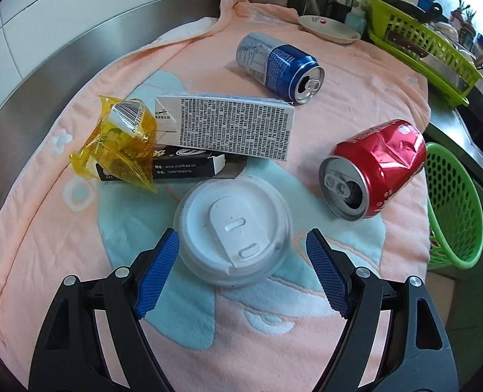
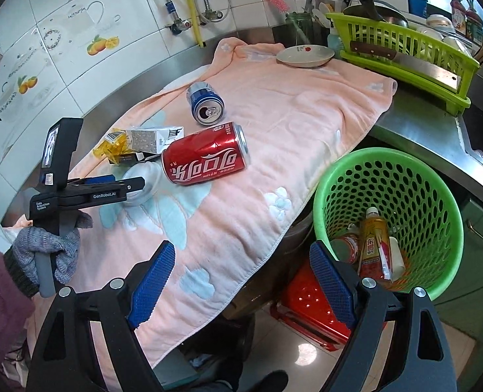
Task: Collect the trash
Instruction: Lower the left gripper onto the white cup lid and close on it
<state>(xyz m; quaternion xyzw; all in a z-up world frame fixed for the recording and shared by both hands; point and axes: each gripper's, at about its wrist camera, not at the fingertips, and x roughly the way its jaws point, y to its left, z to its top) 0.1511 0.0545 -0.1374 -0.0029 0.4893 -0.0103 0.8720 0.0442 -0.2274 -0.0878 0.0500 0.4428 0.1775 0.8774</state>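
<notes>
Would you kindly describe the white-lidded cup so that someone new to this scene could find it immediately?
Start at the pink towel spread over the steel counter, where the trash lies. Nearest the left gripper, between its open blue pads, lies the cup, just in front of the black box. It is the only round, plain white-lidded item; its neighbours are a red can, a printed carton and a yellow wrapper.

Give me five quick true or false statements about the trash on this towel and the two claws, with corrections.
1. The left claw is open around the white lidded cup. True.
2. The red can stands upright. False: it lies on its side on the pink towel.
3. The green basket already holds a bottle. True.
4. The right claw grips the blue can. False: it is open and holds nothing.
5. The white carton lies in the basket. False: it rests on the towel.
</notes>
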